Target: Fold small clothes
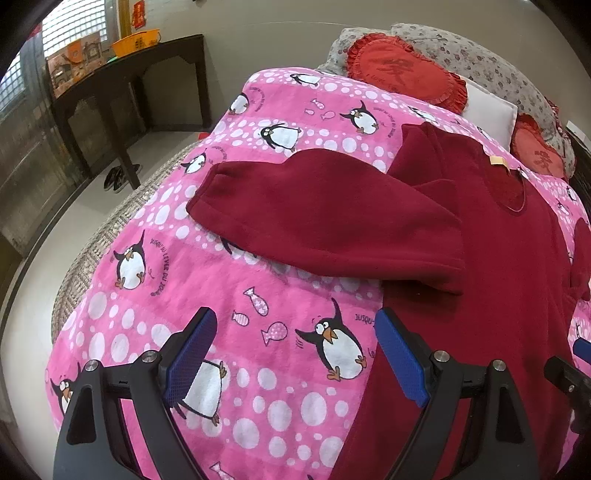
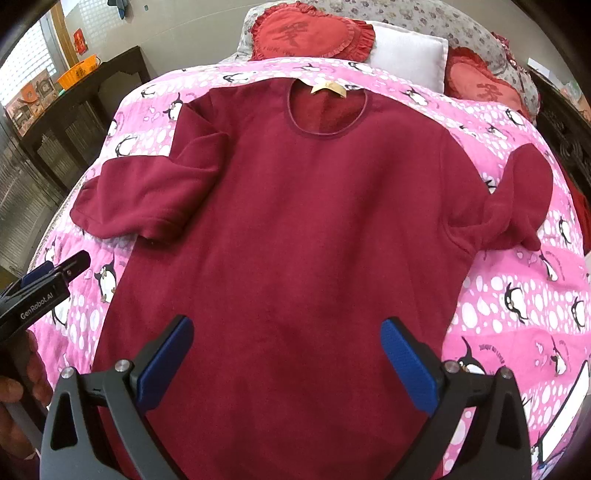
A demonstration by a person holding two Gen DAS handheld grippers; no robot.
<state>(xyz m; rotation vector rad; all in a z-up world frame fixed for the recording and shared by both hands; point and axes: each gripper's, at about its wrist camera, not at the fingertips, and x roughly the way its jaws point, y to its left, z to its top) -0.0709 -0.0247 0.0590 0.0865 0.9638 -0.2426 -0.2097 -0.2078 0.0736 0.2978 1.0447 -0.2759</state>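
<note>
Nearest, the right gripper (image 2: 287, 360) hangs spread and empty over the hem at six o'clock. The left gripper (image 1: 295, 356), equally spread, hovers above the penguin blanket (image 1: 258, 288) beside the garment's edge. The maroon fleece shirt (image 2: 295, 221) lies flat, neckline at twelve, presumably smoothed for folding. Its right sleeve (image 2: 517, 199) is bunched; the hem is cut off. Heart cushions (image 2: 310, 35) sit beyond.

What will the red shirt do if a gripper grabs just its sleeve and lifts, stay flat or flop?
The red shirt will probably flop: its left sleeve already lies bent, and the right one is bunched. It looks fuzzy, so the blue pads likely won't slip. It may drag on the soft penguin blanket.
</note>
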